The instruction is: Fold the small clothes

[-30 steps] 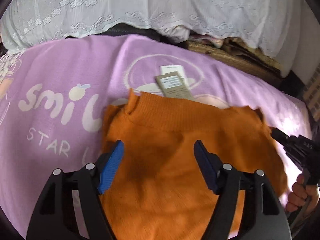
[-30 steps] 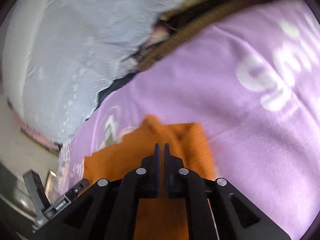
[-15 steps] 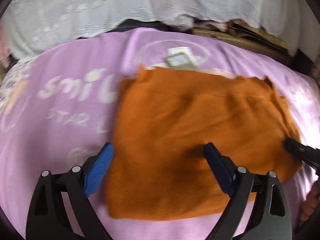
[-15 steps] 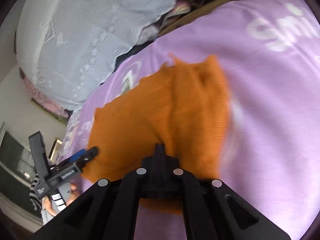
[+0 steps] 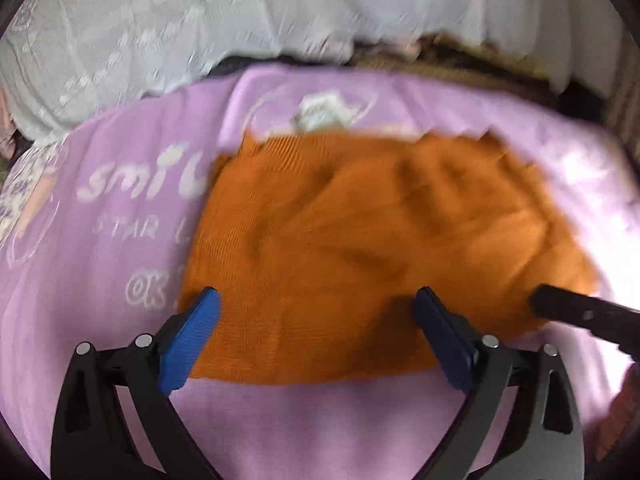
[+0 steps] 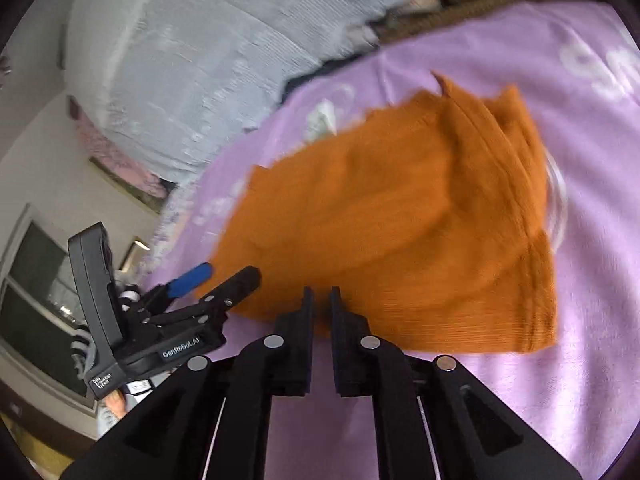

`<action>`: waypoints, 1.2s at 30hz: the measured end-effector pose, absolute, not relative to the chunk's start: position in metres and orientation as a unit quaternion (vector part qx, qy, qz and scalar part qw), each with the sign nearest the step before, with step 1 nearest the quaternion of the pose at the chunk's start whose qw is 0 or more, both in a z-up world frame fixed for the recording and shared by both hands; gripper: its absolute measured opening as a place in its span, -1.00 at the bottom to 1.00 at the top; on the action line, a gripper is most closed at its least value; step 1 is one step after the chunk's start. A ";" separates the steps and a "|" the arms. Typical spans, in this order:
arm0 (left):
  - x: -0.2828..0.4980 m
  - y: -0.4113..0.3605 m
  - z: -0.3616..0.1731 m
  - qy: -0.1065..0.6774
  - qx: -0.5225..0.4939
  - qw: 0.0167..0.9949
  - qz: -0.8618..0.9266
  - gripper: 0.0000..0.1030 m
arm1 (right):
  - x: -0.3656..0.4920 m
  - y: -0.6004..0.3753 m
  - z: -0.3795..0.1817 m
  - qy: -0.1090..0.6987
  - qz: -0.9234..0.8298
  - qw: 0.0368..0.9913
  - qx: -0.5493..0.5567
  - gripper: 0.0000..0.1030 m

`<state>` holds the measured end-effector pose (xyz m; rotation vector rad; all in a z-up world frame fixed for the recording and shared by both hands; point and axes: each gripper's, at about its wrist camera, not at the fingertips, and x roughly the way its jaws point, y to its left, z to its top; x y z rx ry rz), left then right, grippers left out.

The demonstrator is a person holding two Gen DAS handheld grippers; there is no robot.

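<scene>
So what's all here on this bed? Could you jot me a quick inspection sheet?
Surface: purple blanket with white lettering.
Job's things: orange knit garment lying folded on the blanket, a paper tag at its far edge.
Clutter: nothing seen.
Grippers: left gripper opening wide over the garment's near edge, gripping nothing; right gripper shut at the garment's near edge, grip unclear.
Cables: nothing seen.
Surroundings: white lace cloth behind; window.

- Left claw: black skeletal arms with silver round screw heads, ribbed blue pads on its fingers.
- Its black housing carries white lettering "GenRobot.AI".
- Right claw: black arms, silver screws.
- Black-and-white striped sleeve.
</scene>
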<state>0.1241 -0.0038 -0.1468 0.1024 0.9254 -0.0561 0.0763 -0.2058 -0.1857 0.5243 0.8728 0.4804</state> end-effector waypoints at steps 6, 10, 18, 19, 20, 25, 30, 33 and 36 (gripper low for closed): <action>0.123 0.003 -0.144 0.442 0.041 0.896 -0.014 0.92 | 0.079 -0.246 -0.203 0.419 0.212 0.817 0.333 -1.00; 0.116 0.011 -0.132 0.410 0.028 0.912 -0.005 0.92 | 0.072 -0.235 -0.175 0.386 0.209 0.850 0.291 -0.83; 0.140 0.020 -0.106 0.372 0.017 0.928 0.014 0.92 | 0.109 -0.208 -0.137 0.368 0.200 0.876 0.238 -0.62; 0.146 0.019 -0.104 0.369 0.022 0.929 0.015 0.92 | 0.117 -0.200 -0.133 0.368 0.197 0.877 0.237 -0.62; 0.152 0.018 -0.103 0.365 0.027 0.930 0.020 0.92 | 0.124 -0.195 -0.130 0.368 0.193 0.879 0.235 -0.62; 0.176 0.014 -0.131 0.403 0.030 0.914 0.020 0.92 | 0.142 -0.180 -0.149 0.383 0.144 0.895 0.180 -0.50; 0.187 0.018 -0.144 0.431 0.020 0.902 0.015 0.92 | 0.149 -0.177 -0.167 0.384 0.137 0.901 0.147 -0.53; 0.183 0.015 -0.140 0.420 0.034 0.907 0.021 0.92 | 0.142 -0.171 -0.164 0.373 0.129 0.911 0.120 -0.51; 0.173 0.013 -0.133 0.400 0.040 0.915 0.018 0.91 | 0.130 -0.171 -0.152 0.350 0.122 0.922 0.112 -0.34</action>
